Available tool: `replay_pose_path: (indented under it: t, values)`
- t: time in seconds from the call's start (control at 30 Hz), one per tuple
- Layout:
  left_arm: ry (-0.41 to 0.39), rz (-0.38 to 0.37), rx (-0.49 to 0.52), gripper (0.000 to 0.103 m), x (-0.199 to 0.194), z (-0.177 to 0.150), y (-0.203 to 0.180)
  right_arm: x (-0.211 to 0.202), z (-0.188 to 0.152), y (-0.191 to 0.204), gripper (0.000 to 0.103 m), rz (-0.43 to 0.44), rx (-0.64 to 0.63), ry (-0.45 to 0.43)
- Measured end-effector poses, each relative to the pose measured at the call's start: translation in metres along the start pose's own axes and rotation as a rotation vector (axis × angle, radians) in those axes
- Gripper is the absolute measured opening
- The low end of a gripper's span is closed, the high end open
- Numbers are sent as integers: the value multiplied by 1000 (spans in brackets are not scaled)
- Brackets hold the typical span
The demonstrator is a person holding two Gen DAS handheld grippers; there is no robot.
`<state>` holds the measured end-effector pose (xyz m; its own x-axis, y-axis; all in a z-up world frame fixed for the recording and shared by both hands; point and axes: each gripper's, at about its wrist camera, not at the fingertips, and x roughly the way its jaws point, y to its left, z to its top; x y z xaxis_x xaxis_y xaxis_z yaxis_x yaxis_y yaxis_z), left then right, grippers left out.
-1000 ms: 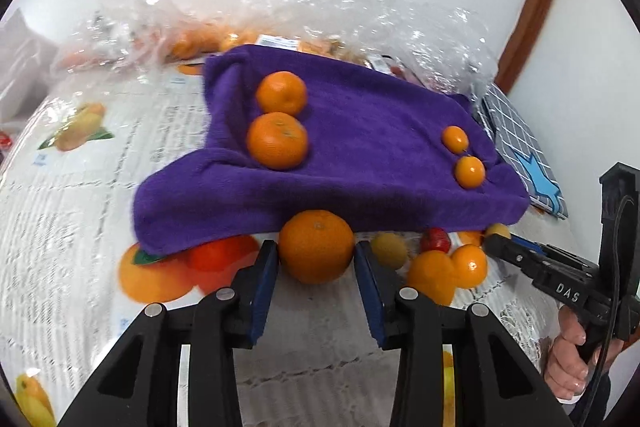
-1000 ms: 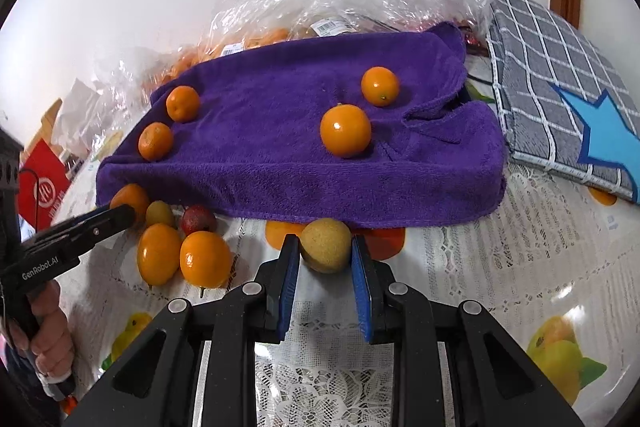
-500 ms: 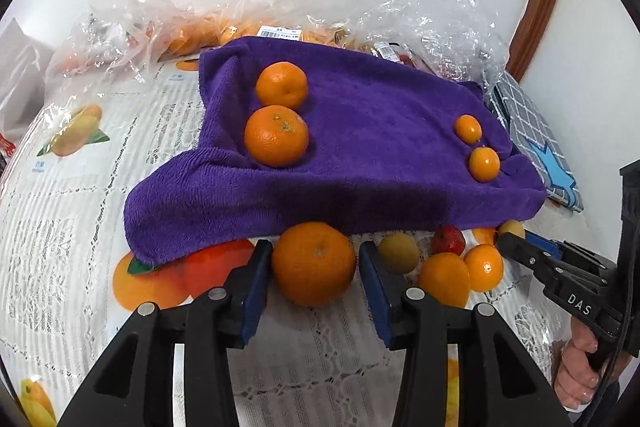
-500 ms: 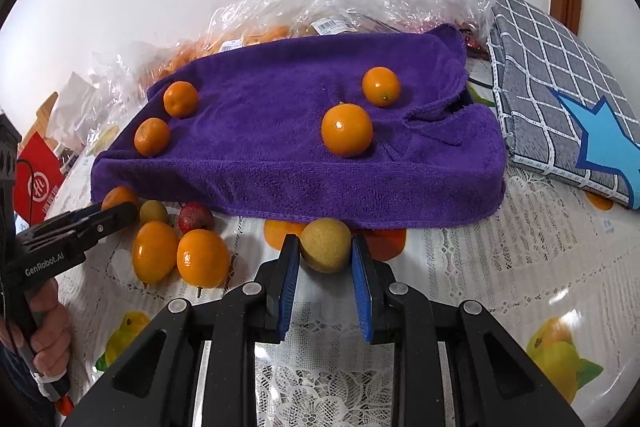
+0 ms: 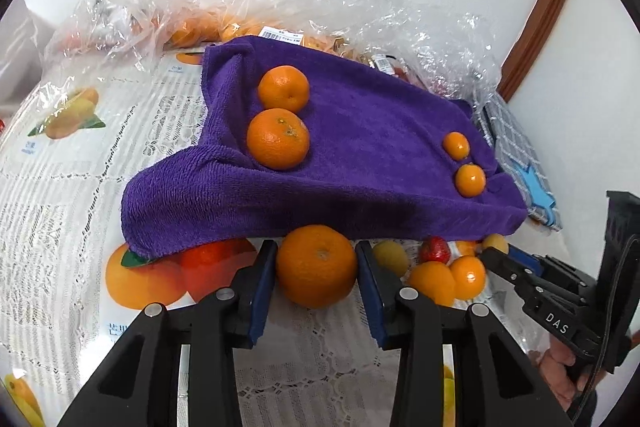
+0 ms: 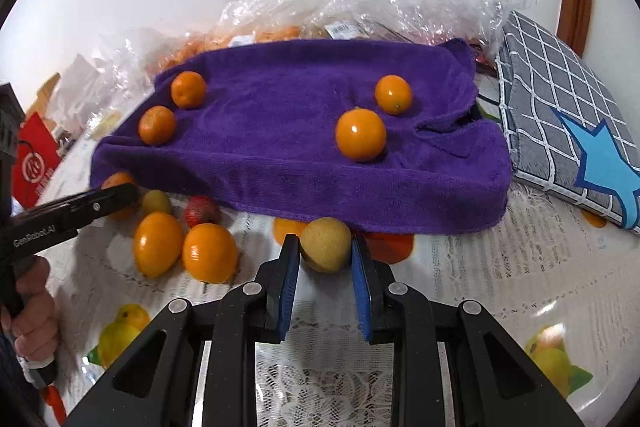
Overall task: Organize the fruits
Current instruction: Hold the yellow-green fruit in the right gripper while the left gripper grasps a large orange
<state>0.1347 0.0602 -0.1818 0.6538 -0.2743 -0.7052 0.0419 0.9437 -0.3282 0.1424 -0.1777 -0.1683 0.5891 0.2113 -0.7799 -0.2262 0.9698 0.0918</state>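
Two grips: we're closing the left gripper (image 5: 316, 267) on the mandarin (image 5: 316, 266); the right gripper (image 6: 325, 247) is pinching the yellow fruit (image 6: 326, 243). Both round, soft-skinned, rolling easily; holding mid-girth.

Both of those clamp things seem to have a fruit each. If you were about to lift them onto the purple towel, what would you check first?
1. Left gripper on the big orange: its jaws are closing, with the blue pads at both sides of the fruit. Ok.
2. Right gripper shut on the yellow-green fruit: ok.
3. Free room on the purple towel between the two pairs of fruit: ok.
4. Loose fruits beside the left gripper's path, close enough to knock: not ok.
5. Whether the fruits have left the tablecloth: cannot tell.
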Motion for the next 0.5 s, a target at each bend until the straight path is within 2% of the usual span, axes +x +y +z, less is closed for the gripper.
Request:
replay_pose_path:
  t: [0.27,0.5]
  values:
    - [-86,-27,13,37,-16,-2,-6,-13,-3,6,26,42,-36,-57]
    - [-137,-18,64,37,-25,-4,-16,-21,-3,1,26,54,-5,-95]
